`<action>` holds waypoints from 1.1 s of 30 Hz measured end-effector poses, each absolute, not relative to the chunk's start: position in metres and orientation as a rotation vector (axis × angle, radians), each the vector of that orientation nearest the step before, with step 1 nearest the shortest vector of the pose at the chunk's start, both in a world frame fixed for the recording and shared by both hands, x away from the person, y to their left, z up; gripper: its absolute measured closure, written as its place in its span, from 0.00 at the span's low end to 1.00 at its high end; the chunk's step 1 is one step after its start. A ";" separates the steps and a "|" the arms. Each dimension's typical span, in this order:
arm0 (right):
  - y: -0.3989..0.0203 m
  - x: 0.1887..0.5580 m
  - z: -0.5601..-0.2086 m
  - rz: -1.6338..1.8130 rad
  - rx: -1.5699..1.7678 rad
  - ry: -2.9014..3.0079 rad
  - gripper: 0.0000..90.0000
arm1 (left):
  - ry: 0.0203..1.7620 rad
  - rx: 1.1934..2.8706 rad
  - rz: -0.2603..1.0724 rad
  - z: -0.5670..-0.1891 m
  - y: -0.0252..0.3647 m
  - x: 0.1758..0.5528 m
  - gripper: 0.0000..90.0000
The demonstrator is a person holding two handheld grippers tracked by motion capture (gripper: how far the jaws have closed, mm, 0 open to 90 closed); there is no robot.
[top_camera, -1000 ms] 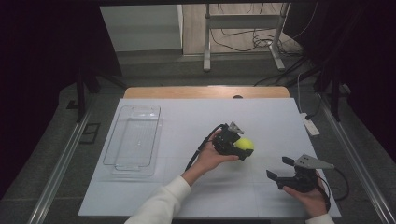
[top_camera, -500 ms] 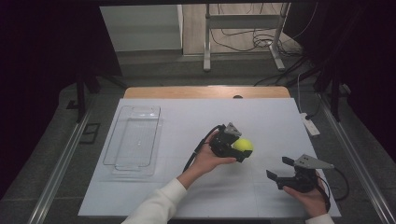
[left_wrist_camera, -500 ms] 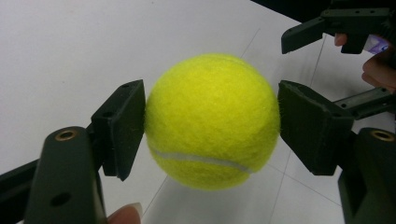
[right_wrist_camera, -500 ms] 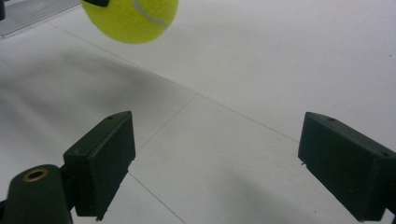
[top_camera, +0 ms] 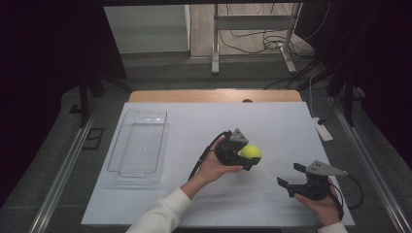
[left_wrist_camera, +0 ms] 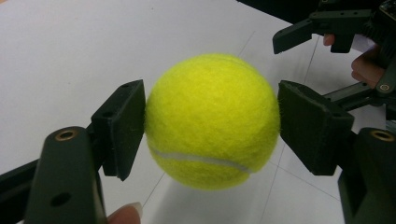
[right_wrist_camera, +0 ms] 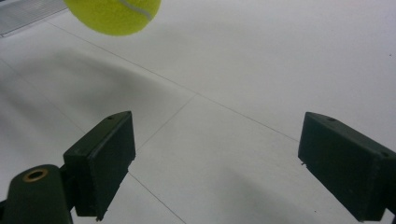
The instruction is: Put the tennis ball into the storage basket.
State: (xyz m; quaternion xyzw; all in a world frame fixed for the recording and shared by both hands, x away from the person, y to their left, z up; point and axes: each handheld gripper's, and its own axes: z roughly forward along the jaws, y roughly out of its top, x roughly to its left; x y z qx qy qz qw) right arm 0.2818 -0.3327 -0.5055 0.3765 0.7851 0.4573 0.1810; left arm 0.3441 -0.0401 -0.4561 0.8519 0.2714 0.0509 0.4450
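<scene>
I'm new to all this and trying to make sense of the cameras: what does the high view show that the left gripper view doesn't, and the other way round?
High view alone: the clear plastic tray lying at the table's left, the person's white sleeve, and the floor and cables beyond the table.

Left gripper view alone: the white seam on the tennis ball, both black pads pressing its sides, and a fingertip at the bottom edge.

Both: the yellow tennis ball, clamped in the left hand-held gripper above the white table, and the right hand-held gripper, open and holding nothing.
</scene>
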 end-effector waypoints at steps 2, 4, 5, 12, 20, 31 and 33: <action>-0.333 0.282 -0.505 1.292 1.065 2.218 0.13 | 0.676 2.111 0.128 -0.456 -0.039 0.344 0.30; -0.333 0.282 -0.505 1.292 1.064 2.218 0.13 | 0.676 2.107 0.129 -0.456 -0.038 0.344 0.30; -0.333 0.282 -0.505 1.292 1.066 2.218 0.13 | 0.675 2.106 0.131 -0.456 -0.037 0.343 0.30; -0.333 0.282 -0.506 1.289 1.066 2.219 0.13 | 0.675 2.102 0.143 -0.454 -0.032 0.341 0.30; -0.332 0.281 -0.505 1.289 1.067 2.218 0.13 | 0.682 2.099 0.162 -0.452 -0.023 0.338 0.30; -0.332 0.281 -0.505 1.289 1.064 2.216 0.13 | 0.692 2.074 0.178 -0.449 -0.010 0.336 0.30; -0.332 0.281 -0.505 1.289 1.068 2.215 0.13 | 0.696 2.071 0.182 -0.448 -0.008 0.336 0.30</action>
